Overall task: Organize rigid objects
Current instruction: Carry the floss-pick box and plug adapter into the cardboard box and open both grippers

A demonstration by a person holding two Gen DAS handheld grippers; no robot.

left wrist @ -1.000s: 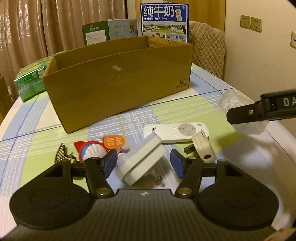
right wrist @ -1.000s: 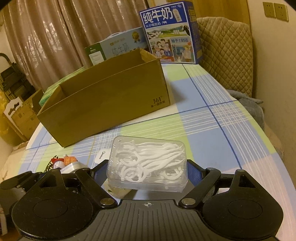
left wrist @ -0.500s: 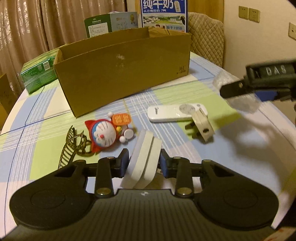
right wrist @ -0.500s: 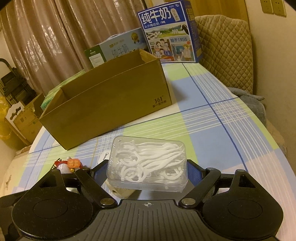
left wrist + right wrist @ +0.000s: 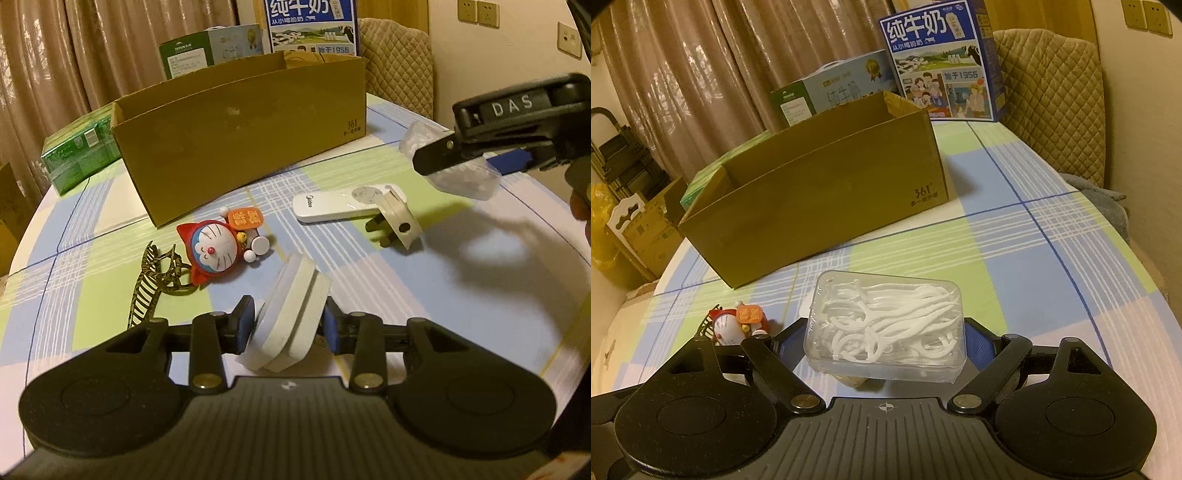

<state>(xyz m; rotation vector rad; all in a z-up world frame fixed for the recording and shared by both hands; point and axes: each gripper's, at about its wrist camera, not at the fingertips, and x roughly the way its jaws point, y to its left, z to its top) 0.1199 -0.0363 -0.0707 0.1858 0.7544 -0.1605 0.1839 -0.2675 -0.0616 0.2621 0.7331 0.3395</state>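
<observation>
Closing over the last second, the left gripper [image 5: 289,324] now clamps the white adapter block [image 5: 291,314], tipped on edge above the checked tablecloth [image 5: 424,288]. Open cardboard box [image 5: 240,129] lies straight ahead of both tools, long side facing them, the left one seemingly nearer. Right gripper [image 5: 884,341] holds the clear floss-pick case [image 5: 886,325] crosswise, unchanged. On the cloth between tools and box: white remote [image 5: 347,203], cartoon figure [image 5: 218,251], beige plug [image 5: 399,225], hair claw [image 5: 155,280]. Curtains behind.
</observation>
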